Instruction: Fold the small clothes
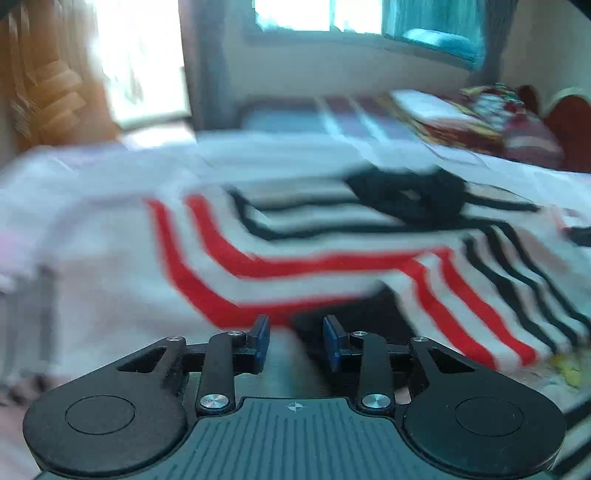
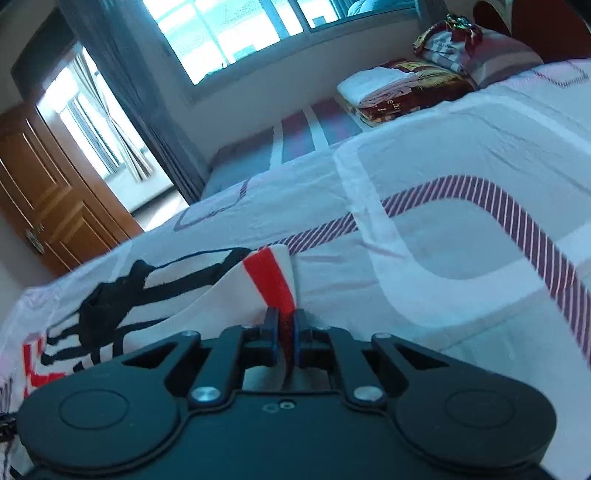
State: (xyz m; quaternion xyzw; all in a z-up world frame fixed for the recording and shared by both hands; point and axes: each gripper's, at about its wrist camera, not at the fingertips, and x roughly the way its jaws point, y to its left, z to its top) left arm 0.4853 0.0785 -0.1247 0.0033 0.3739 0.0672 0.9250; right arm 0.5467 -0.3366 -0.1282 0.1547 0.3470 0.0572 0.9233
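We find the striped garment spread on the bed, mid-fold. Right claw is clamped on its red-striped edge; left claw stands apart, empty. Next: left must grip the near edge.

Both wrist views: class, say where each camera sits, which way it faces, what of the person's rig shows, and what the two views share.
Left wrist: sits on the left gripper, looking forward and down across the striped garment on the bed; its fingers show, apart, nothing between them.
Right wrist: sits on the right gripper, tilted, looking over the bed toward the window; its fingers pinch the garment's red-striped edge.
Shared: garment, bed, window, folded bedding.
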